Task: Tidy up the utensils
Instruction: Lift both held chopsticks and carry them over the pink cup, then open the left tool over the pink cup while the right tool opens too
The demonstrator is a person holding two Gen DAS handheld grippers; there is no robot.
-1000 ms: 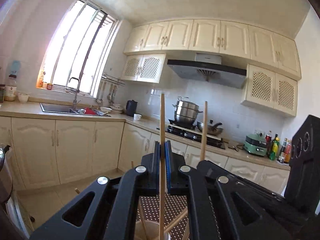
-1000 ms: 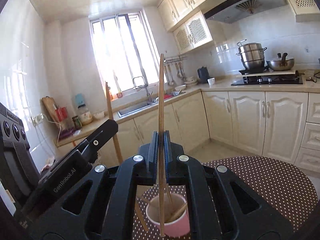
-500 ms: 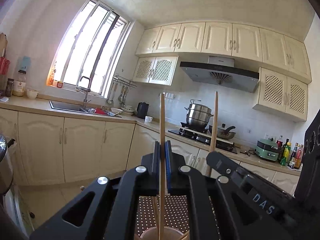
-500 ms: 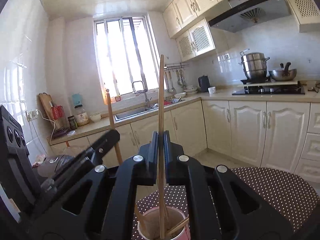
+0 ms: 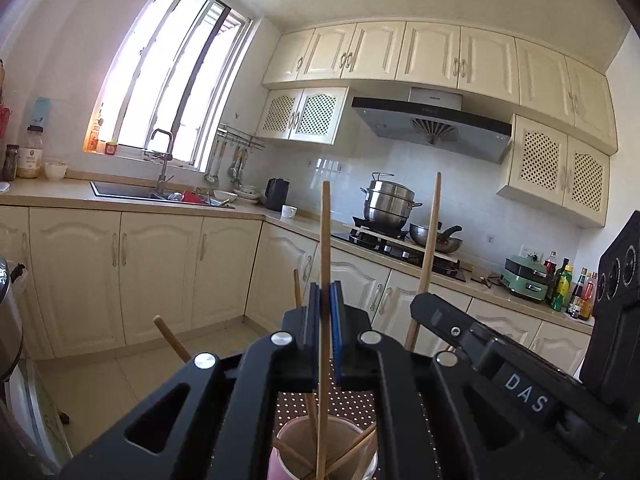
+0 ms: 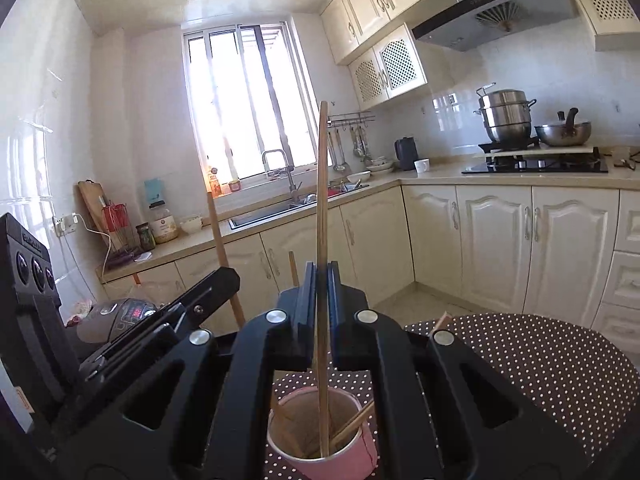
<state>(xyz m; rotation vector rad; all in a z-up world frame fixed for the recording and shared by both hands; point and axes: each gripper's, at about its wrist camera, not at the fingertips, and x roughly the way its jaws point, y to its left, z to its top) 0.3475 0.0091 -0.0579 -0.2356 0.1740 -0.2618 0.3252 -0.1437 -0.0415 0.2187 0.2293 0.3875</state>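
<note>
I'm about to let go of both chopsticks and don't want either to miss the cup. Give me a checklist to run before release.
1. Left tool shut on its chopstick: ok.
2. Right tool shut on its chopstick: ok.
3. Left chopstick's lower end inside the pink cup: ok.
4. Right chopstick's lower end inside the cup: ok, near the bottom.
5. Cup upright on the dotted table: ok.
6. Either tip touching the cup's bottom: cannot tell.
</note>
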